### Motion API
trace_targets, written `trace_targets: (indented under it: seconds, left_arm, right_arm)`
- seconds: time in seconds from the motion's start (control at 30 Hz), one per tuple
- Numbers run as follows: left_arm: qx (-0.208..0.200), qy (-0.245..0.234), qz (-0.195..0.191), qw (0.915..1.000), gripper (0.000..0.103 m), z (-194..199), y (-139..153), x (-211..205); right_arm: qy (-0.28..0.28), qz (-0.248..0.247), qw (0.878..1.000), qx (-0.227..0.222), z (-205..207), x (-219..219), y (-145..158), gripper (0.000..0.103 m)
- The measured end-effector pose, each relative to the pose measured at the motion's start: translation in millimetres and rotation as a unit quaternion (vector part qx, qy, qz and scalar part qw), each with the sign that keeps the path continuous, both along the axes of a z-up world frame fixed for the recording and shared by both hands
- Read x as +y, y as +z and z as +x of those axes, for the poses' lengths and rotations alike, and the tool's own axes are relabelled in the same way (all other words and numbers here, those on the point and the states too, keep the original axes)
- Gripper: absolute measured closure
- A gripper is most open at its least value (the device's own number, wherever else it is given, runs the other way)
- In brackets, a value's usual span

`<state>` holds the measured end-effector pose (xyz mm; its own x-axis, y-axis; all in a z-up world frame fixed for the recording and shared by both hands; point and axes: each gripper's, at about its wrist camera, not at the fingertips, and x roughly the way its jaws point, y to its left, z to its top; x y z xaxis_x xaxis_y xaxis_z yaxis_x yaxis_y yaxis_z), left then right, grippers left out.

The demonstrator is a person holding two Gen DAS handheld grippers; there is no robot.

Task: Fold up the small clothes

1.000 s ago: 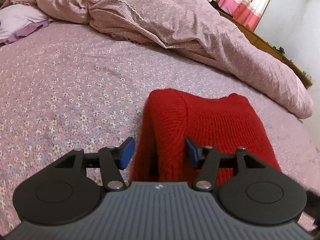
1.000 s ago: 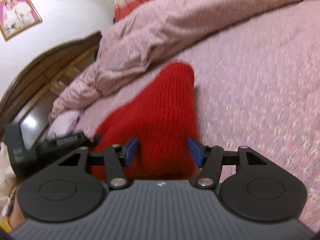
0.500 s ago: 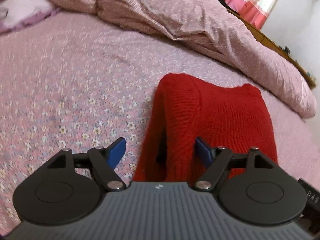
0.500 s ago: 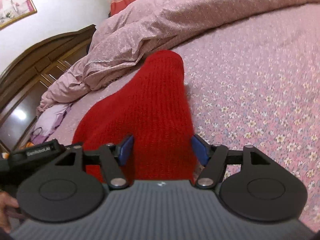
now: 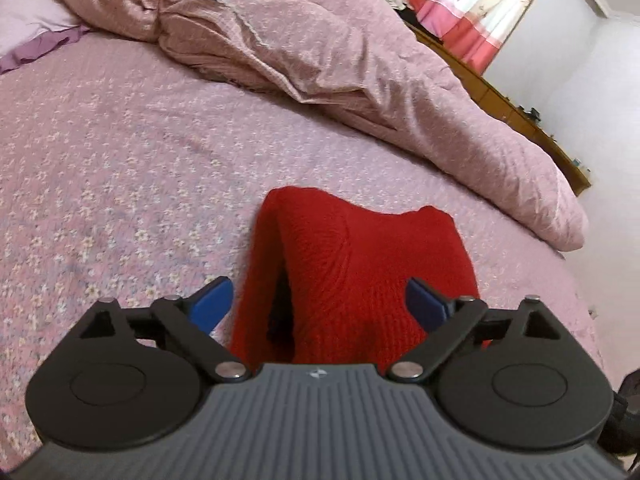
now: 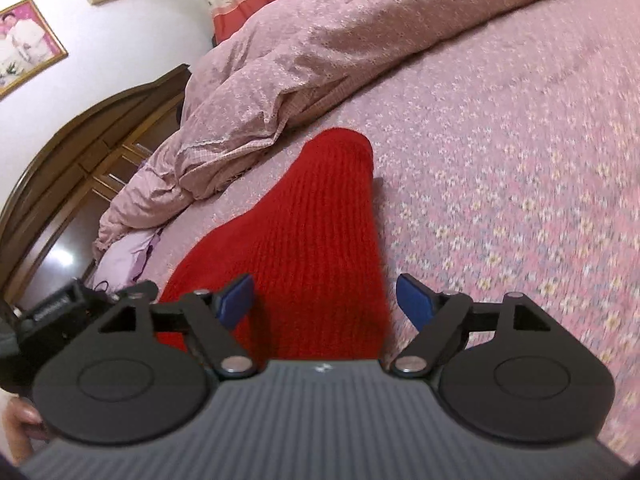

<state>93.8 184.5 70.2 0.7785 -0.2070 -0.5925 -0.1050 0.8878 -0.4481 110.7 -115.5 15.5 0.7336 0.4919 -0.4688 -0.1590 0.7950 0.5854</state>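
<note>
A small red knitted sweater (image 5: 360,264) lies folded on the pink flowered bedsheet (image 5: 120,168). Its near edge gapes open a little. My left gripper (image 5: 320,304) is open, blue fingertips wide apart either side of the sweater's near edge, gripping nothing. In the right wrist view the same sweater (image 6: 312,232) stretches away as a long red strip. My right gripper (image 6: 326,300) is open above its near end, holding nothing. The left gripper's body (image 6: 52,312) shows at the lower left of that view.
A rumpled pink duvet (image 5: 320,40) is heaped along the far side of the bed. A lilac pillow (image 5: 28,28) lies at the far left. A wooden headboard (image 6: 80,140) and a wall with a framed photo (image 6: 24,44) stand beyond.
Both grippers have opened wider and drawn back slightly from the sweater. The sweater stays flat on the bed.
</note>
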Motion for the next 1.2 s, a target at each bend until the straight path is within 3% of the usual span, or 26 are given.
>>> trace_targets:
  seconds: [0.13, 0.27, 0.33, 0.43, 0.57, 0.77, 1.2]
  left_arm:
    - [0.03, -0.007, -0.017, 0.9994, 0.007, 12, -11, -1]
    - [0.065, 0.006, -0.01, 0.9978, 0.006, 22, -30, 0]
    - [0.072, 0.013, -0.029, 0.9969, 0.002, 24, -39, 6]
    - [0.076, 0.011, -0.063, 0.9951, 0.002, 27, -49, 13]
    - [0.073, 0.003, -0.076, 0.9944, 0.001, 32, -55, 12]
    - [0.075, -0.004, -0.079, 0.9941, 0.0, 42, -61, 12]
    - [0.067, -0.009, -0.077, 0.9947, 0.0, 50, -66, 11]
  right_arm:
    - [0.009, 0.016, 1.0, 0.021, 13, -6, -5, 0.021]
    - [0.03, 0.035, 0.998, 0.04, 25, -7, -11, 0.021]
    - [0.041, 0.038, 0.997, 0.048, 30, -4, -14, 0.021]
    - [0.057, 0.045, 0.996, 0.055, 35, 0, -19, 0.02]
    - [0.067, 0.05, 0.995, 0.063, 42, 4, -25, 0.017]
    - [0.077, 0.07, 0.991, 0.084, 53, 12, -37, 0.013]
    - [0.1, 0.067, 0.989, 0.082, 71, 20, -40, 0.013]
